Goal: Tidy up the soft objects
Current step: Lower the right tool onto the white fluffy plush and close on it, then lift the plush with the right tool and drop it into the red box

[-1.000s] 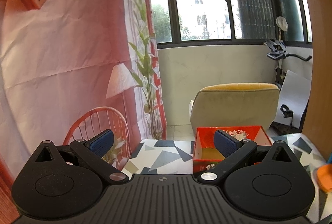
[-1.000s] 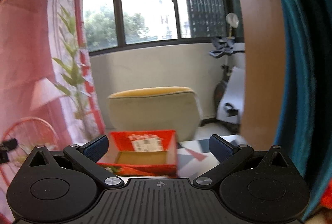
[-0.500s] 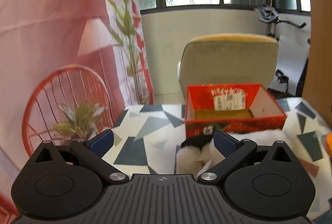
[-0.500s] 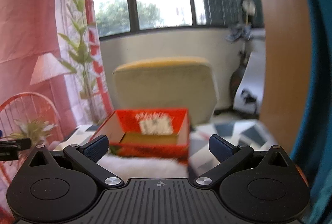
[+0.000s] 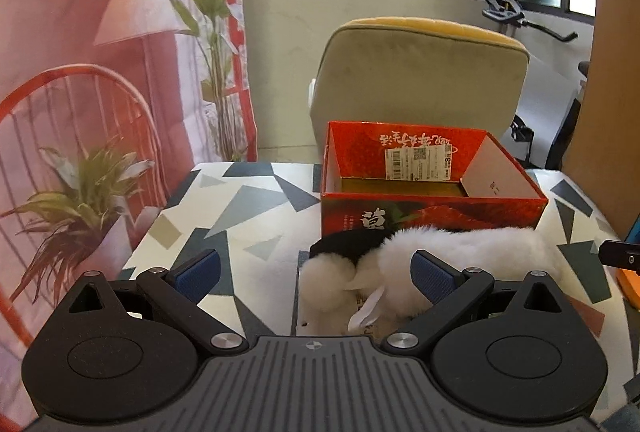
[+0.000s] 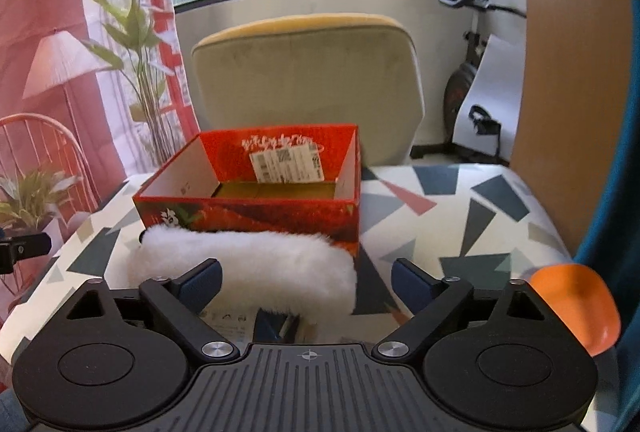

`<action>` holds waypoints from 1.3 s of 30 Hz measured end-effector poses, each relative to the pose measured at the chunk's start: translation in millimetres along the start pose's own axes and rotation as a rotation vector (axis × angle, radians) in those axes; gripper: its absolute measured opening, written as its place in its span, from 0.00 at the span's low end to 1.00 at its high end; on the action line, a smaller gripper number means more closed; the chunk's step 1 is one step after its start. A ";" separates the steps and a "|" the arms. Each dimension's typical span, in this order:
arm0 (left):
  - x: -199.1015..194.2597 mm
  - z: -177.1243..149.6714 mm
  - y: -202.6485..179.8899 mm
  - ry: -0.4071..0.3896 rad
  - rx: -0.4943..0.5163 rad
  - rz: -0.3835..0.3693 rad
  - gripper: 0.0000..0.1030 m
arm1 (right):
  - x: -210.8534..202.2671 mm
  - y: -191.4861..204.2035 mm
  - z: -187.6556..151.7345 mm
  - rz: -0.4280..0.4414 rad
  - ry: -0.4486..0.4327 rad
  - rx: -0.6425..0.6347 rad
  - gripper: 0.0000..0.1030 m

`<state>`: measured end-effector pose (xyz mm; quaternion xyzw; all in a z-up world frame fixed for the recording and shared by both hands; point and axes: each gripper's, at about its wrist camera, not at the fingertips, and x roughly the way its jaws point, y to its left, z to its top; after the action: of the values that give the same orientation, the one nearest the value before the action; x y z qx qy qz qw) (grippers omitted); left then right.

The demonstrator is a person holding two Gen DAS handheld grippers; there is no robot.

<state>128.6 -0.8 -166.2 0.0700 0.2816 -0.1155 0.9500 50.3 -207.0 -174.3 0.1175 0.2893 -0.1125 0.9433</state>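
Observation:
A long white fluffy plush [image 5: 472, 248] with a black end [image 5: 348, 246] and a tag lies on the patterned table [image 5: 240, 207], right against the front of an open red cardboard box [image 5: 432, 201]. My left gripper [image 5: 316, 274] is open over the plush's black end, its right pad beside the fur. In the right wrist view the same white plush [image 6: 248, 264] stretches in front of the red box [image 6: 248, 211]. My right gripper [image 6: 306, 282] is closing, with the plush's right half between its jaws and neither pad pressing on it.
An orange object [image 6: 572, 308] lies at the table's right side. A beige armchair [image 5: 420, 79] stands behind the table. Pink curtain [image 5: 80, 31] hangs left, a brown panel [image 6: 568, 71] and teal cloth right. The box holds only a label and a card flap.
Both grippers have come down and tilted toward the table. The box moved up in view and the white plush came into sight between the fingers. The right jaws have narrowed a little.

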 end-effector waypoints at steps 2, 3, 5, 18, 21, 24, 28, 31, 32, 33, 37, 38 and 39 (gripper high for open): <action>8.9 2.4 -3.9 0.009 0.008 -0.016 0.94 | 9.4 -2.8 0.3 0.007 0.014 0.004 0.87; 14.5 3.9 -5.2 0.020 0.011 -0.030 0.91 | 14.4 -3.8 0.4 0.008 0.022 0.005 0.87; 25.9 6.7 -9.1 0.042 0.018 -0.051 0.83 | 27.0 -7.1 1.7 0.010 0.047 0.007 0.83; 111.4 3.5 -36.6 0.190 -0.102 -0.273 0.64 | 121.7 -38.4 -5.5 0.144 0.182 0.126 0.72; 123.8 -1.4 -39.0 0.231 -0.141 -0.322 0.69 | 138.6 -42.1 -9.2 0.160 0.199 0.146 0.73; 133.6 -8.5 -39.8 0.271 -0.191 -0.378 0.74 | 152.6 -47.9 -14.8 0.216 0.225 0.203 0.74; 137.7 -12.7 -42.0 0.283 -0.189 -0.380 0.68 | 164.7 -52.6 -20.7 0.277 0.252 0.274 0.72; 135.4 -8.5 -43.1 0.279 -0.148 -0.363 0.39 | 161.6 -50.4 -19.5 0.292 0.245 0.269 0.59; 133.6 -6.7 -41.9 0.273 -0.144 -0.366 0.33 | 158.7 -49.0 -17.2 0.295 0.240 0.256 0.55; 131.4 -5.4 -40.9 0.263 -0.145 -0.378 0.28 | 156.0 -47.3 -14.8 0.295 0.237 0.242 0.48; 116.8 1.3 -37.2 0.201 -0.127 -0.410 0.23 | 142.7 -41.0 -3.4 0.303 0.218 0.195 0.27; 112.5 4.1 -35.3 0.183 -0.125 -0.417 0.22 | 137.5 -38.4 1.0 0.307 0.211 0.176 0.25; 108.7 7.6 -33.6 0.162 -0.124 -0.419 0.22 | 132.5 -36.7 4.8 0.312 0.206 0.159 0.24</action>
<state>212.4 -54.2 -222.1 -0.0396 0.3721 -0.2867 0.8819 149.6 -262.3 -252.0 0.2458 0.3529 0.0251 0.9024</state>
